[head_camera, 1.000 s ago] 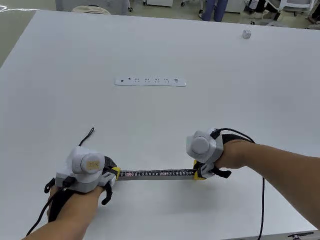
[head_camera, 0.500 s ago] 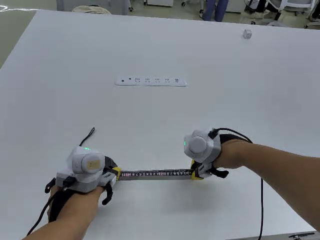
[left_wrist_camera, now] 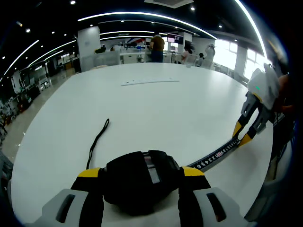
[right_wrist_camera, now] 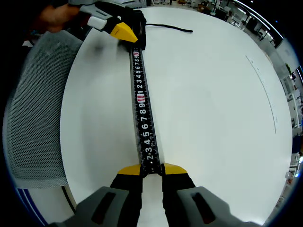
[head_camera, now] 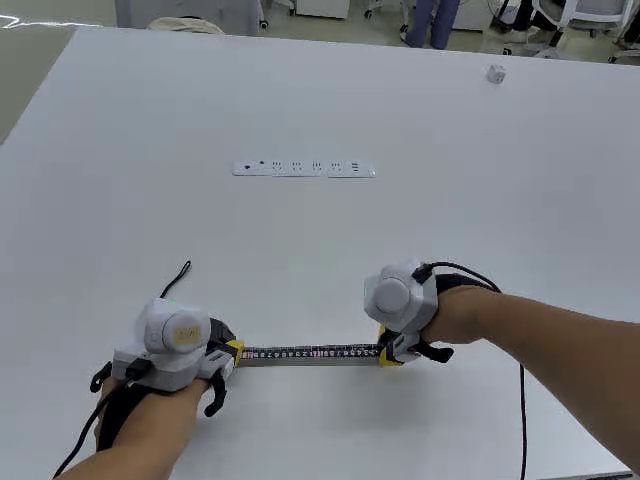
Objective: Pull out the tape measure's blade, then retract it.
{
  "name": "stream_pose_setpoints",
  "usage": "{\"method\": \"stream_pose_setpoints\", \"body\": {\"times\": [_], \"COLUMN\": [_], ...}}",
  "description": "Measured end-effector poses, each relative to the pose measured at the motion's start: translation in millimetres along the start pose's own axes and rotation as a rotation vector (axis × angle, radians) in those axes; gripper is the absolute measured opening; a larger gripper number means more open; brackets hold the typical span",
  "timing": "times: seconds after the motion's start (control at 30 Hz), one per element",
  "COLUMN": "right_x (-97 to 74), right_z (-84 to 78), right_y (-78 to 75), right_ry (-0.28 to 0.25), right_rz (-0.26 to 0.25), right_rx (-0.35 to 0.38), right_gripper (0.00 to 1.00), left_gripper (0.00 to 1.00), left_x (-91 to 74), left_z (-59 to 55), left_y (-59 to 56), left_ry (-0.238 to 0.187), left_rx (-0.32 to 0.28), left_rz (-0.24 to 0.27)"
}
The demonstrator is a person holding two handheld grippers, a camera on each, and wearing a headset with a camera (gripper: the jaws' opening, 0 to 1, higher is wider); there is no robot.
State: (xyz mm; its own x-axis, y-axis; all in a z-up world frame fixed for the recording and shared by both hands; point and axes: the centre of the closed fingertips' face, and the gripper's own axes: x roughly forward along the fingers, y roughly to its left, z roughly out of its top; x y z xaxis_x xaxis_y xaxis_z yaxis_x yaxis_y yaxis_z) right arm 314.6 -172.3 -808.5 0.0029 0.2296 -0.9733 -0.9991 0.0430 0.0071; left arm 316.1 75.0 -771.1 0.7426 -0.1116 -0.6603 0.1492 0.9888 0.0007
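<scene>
1. At the left of the head view I have the left gripper (head_camera: 224, 351) low over the desk (head_camera: 450, 220). Its jaws are clamped on the black body of the tape measure (left_wrist_camera: 140, 182), one yellow tip on each side.
2. A thin black strap (head_camera: 177, 275) trails from the tape measure and lies loose on the desk, running away from me.
3. The blade (head_camera: 310, 352) is drawn out to the right of the tape measure and stretches straight between the two grippers, close to the desk. In the right gripper view its numbers face up.
4. The right gripper (head_camera: 388, 353) has its jaws pinched on the free end of the blade, yellow tips nearly meeting on either side of it.
5. Farther back, near the middle of the desk, a white power strip (head_camera: 304, 168) lies flat, well apart from both grippers.
6. A small pale object (head_camera: 494, 73) sits near the far right edge; I cannot make out what it is.
</scene>
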Motion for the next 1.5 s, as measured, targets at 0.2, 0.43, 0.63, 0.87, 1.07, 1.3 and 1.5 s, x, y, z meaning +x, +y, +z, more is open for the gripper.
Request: {"method": "stream_pose_setpoints", "body": {"times": [0.2,0.43,0.63,0.87,1.07,1.3,1.5], "right_x": [1.5,2.3,3.6,3.4,4.4,5.7,5.8], "right_z": [3.1,6.5,9.5,12.9,15.2,18.4,21.6], "right_y": [0.1,0.8,0.1,0.6,0.7,0.3,1.1], "right_ry": [-0.001,-0.003,-0.007,-0.011,-0.014,-0.018,-0.022], "right_rz": [0.000,0.001,0.001,0.002,0.003,0.004,0.004], "right_rx": [0.000,-0.001,-0.001,-0.002,-0.003,-0.004,-0.002], "right_gripper": [0.15,0.15,0.15,0.15,0.15,0.15,0.15], "left_gripper": [0.60,0.60,0.61,0.61,0.61,0.61,0.61], "left_x": [0.0,0.1,0.9,0.8,0.6,0.7,1.2], "left_z": [-0.4,-0.7,-0.6,-0.6,-0.7,-0.7,-0.7], "left_y": [0.2,0.1,0.1,-0.2,-0.5,-0.6,-0.4], "left_ry": [0.001,0.003,0.004,0.005,0.007,0.007,0.007], "left_rx": [-0.002,-0.003,-0.005,-0.006,-0.007,-0.010,-0.012], "left_rz": [0.000,-0.001,-0.002,-0.003,-0.004,-0.004,-0.003]}}
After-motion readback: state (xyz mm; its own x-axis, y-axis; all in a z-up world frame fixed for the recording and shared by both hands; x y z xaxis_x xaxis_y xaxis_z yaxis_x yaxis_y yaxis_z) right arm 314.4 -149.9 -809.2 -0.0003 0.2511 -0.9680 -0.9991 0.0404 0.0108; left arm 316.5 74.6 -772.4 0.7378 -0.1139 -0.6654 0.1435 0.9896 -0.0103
